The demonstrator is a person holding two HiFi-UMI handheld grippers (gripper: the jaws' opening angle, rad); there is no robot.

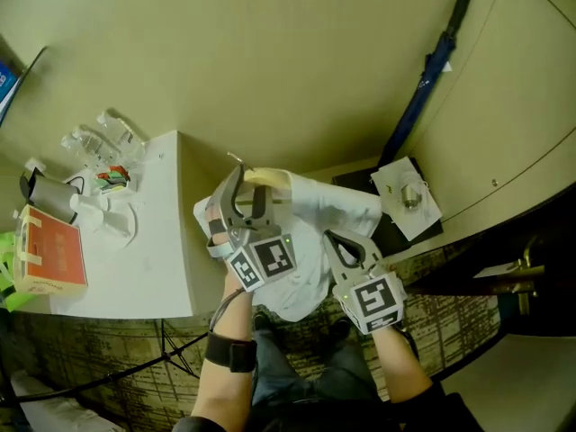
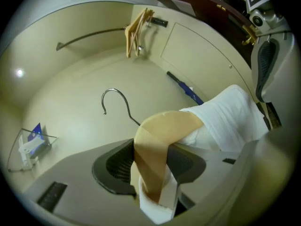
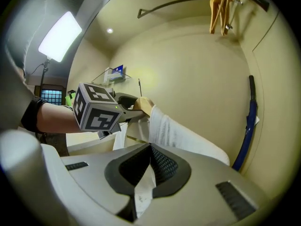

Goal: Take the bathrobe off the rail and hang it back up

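White bathrobe point(image 1: 328, 212) drapes a wooden hanger point(image 2: 162, 135) mid-frame; left tongs point(image 2: 149, 166) pinch the hanger, right tongs point(image 3: 146, 171) pinch bathrobe cloth, lower centre.

A: What is recorded at frame centre?
B: A white bathrobe point(image 1: 310, 210) on a wooden hanger point(image 1: 267, 179) is held up. The hanger's end is clamped by the left gripper point(image 1: 247, 194), and the cloth is pinched by the right gripper point(image 1: 345, 247).
A: Surroundings noted?
B: A white table point(image 1: 166, 268) is seen at left, with a red box point(image 1: 49, 252) on it and plastic bottles point(image 1: 99, 138) at its far end. A blue umbrella point(image 1: 430, 79) is stood against the wall.
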